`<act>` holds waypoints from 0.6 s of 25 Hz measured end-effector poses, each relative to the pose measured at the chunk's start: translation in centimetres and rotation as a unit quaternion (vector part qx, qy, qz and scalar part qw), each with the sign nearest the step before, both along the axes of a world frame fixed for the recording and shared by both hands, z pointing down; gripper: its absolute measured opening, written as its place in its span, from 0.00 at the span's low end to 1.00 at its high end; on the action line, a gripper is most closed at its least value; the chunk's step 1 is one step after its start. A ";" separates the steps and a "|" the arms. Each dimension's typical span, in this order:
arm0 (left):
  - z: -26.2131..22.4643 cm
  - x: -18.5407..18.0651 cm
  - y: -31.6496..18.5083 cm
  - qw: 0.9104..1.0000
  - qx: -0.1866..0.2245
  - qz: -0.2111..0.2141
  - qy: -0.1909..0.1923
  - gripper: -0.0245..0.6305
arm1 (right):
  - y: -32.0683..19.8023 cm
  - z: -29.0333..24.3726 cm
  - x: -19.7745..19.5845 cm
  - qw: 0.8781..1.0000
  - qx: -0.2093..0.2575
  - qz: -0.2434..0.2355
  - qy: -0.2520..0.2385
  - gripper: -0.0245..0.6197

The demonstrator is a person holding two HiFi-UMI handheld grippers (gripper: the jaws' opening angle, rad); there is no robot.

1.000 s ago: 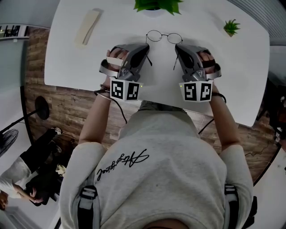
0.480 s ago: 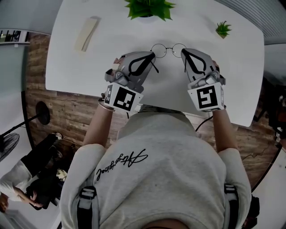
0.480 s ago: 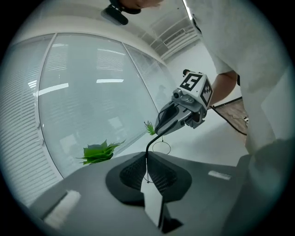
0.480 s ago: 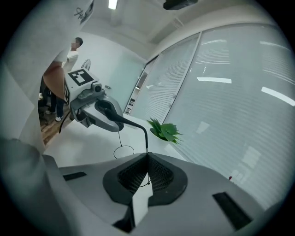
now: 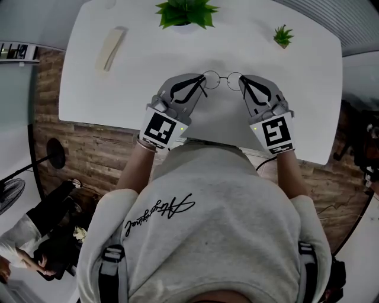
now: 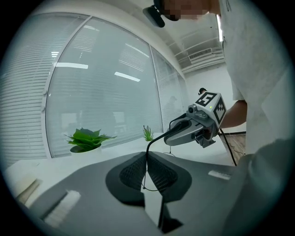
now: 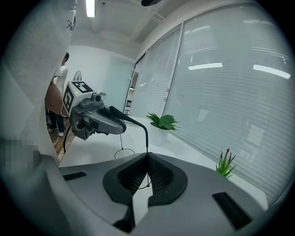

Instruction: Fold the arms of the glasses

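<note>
- While both grippers are clamped shut on the glasses (image 5: 222, 79), the step in hand seems to be the hold before the folding: the left gripper (image 5: 199, 89) pinches one thin arm and the right gripper (image 5: 243, 87) pinches the other.
- The glasses hang between them over the white table (image 5: 106, 89), with the arms unfolded.
- Next, I judge, one arm must swing inward behind the lenses, gently, because the wire is thin.
- A large plant (image 5: 185, 12), a small plant (image 5: 283, 35) and a beige flat piece (image 5: 110, 47) stand well apart, so nothing blocks.
</note>
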State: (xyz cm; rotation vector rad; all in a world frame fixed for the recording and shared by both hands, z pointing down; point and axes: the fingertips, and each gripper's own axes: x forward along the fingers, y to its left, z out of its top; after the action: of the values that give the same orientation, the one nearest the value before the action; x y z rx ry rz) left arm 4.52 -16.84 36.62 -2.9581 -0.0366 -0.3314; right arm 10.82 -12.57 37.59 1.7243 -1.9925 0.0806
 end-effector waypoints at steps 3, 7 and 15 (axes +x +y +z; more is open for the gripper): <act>0.5 0.4 0.6 1.000 -0.017 -0.003 -0.008 0.05 | 0.7 0.9 0.2 1.000 -0.010 0.008 -0.021 0.04; 1.3 0.7 0.7 0.999 -0.042 -0.014 -0.020 0.04 | 1.3 2.0 0.7 0.998 -0.018 0.019 -0.064 0.04; 2.5 1.0 1.2 0.997 -0.064 -0.029 -0.039 0.05 | 2.1 3.7 0.9 0.993 -0.036 0.029 -0.108 0.04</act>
State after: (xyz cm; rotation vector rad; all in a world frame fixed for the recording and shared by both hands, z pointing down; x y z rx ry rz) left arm 5.54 -15.61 39.12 -3.0753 0.0186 -0.4678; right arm 11.69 -10.52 41.26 1.7930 -2.0617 0.3685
